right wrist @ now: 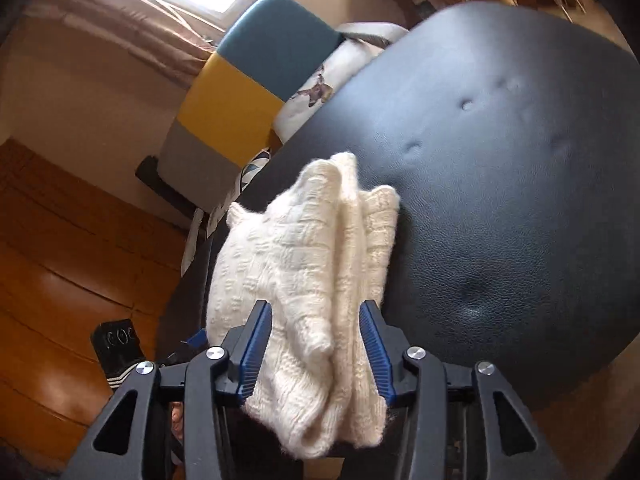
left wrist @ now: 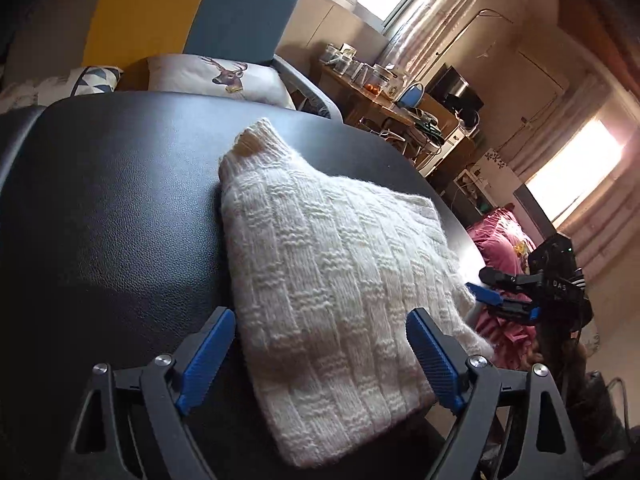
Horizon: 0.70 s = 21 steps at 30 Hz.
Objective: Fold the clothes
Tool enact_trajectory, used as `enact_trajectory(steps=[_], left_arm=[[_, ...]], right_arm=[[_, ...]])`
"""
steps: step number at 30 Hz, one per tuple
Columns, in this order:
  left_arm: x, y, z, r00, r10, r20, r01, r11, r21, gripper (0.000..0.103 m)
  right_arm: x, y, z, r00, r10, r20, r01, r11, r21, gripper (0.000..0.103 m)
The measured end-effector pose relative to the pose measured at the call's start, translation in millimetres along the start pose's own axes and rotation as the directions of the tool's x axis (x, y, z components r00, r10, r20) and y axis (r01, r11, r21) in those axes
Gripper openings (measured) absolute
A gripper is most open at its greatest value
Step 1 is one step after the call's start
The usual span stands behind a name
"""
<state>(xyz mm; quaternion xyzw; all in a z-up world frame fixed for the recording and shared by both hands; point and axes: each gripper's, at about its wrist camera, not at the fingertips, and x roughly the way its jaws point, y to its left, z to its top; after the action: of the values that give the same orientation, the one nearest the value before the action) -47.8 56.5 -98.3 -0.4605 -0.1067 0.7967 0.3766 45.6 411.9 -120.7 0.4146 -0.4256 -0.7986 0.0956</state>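
Note:
A cream knitted sweater (left wrist: 328, 264) lies folded on a round black leather surface (left wrist: 120, 220), its collar pointing away from me. My left gripper (left wrist: 322, 356) is open, its blue fingers (left wrist: 212, 356) spread wide over the sweater's near edge and holding nothing. My right gripper (left wrist: 486, 300) meets the sweater at its right edge. In the right wrist view the sweater (right wrist: 312, 248) is bunched in thick layers between the blue pads (right wrist: 256, 356), and my right gripper (right wrist: 316, 356) is shut on that bundle over the rim of the black surface (right wrist: 520, 200).
A blue and yellow sofa back (left wrist: 240, 12) with a deer cushion (left wrist: 224, 76) stands behind the surface. A cluttered wooden desk (left wrist: 384, 92) is at the back right. Pink fabric (left wrist: 500, 240) lies beyond the right edge. A power strip (right wrist: 116, 340) rests on the wooden floor (right wrist: 60, 260).

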Motion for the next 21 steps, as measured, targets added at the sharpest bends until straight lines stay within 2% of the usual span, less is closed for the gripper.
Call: enact_trajectory(steps=[3,6,7,10,13,15,18,20,21], left_arm=[[16,8,14,0.999,-0.022,-0.037,0.021,0.999,-0.030,0.089],[28,13,23,0.996,-0.066,-0.055,0.063,0.996,-0.062,0.089],[32,15,25,0.995,-0.078,-0.063,0.073,0.995,-0.074,0.093],[45,24,29,0.991,-0.105,-0.088,0.095,0.989,-0.112,0.096],[58,33,33,0.985,-0.133,-0.113,0.116,0.982,-0.151,0.101],[61,32,34,0.984,-0.140,-0.114,0.123,0.981,-0.151,0.102],[65,29,34,0.981,-0.154,-0.116,0.138,0.980,-0.142,0.101],[66,28,33,0.976,-0.180,-0.120,0.162,0.976,-0.149,0.080],[66,27,32,0.979,-0.174,-0.108,0.157,0.976,-0.151,0.064]], right_arm=[[23,-21,9,0.997,0.028,-0.066,-0.021,0.993,0.115,0.049],[35,-34,14,0.995,0.048,-0.084,-0.033,0.986,0.162,0.056],[36,-36,17,0.995,0.055,-0.080,-0.040,0.984,0.176,0.059],[46,-38,22,0.992,0.075,-0.102,-0.055,0.980,0.192,0.066],[59,-33,28,0.985,0.103,-0.139,-0.076,0.980,0.184,0.067],[66,-27,30,0.983,0.089,-0.160,-0.060,0.982,0.177,0.067],[67,-26,30,0.985,0.096,-0.144,-0.067,0.978,0.198,0.068],[65,-24,27,0.987,0.089,-0.131,-0.065,0.982,0.176,0.067],[64,-23,25,0.989,0.085,-0.124,-0.064,0.985,0.161,0.064]])
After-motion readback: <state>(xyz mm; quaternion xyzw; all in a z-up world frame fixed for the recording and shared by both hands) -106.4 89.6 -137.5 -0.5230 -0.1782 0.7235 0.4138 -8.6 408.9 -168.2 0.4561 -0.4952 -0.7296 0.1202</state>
